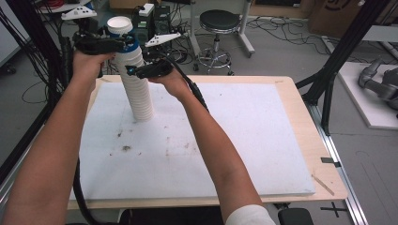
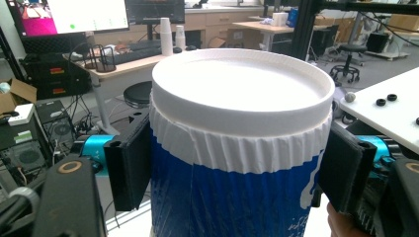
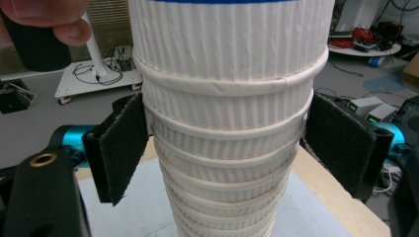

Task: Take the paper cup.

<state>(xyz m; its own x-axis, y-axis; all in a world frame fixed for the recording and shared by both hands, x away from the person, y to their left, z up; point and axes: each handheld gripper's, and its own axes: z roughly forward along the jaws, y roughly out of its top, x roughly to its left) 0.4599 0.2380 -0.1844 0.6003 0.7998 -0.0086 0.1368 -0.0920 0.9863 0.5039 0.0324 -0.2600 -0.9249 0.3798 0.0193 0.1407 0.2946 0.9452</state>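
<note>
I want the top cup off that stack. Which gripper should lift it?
Left gripper: its jaws already flank the blue top cup. The right gripper sits lower, around the white stack, likely better for steadying.

Left gripper [image 1: 126,44] above right gripper [image 1: 133,71]

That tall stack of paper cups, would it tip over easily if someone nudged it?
Probably, yes. The cup stack is tall and narrow and stands on one small cup base on the table, so a sideways push near the top would likely topple it. It is likely light, being nested thin ribbed paper. The left tongs and right tongs flank it, which should steady it.
</note>
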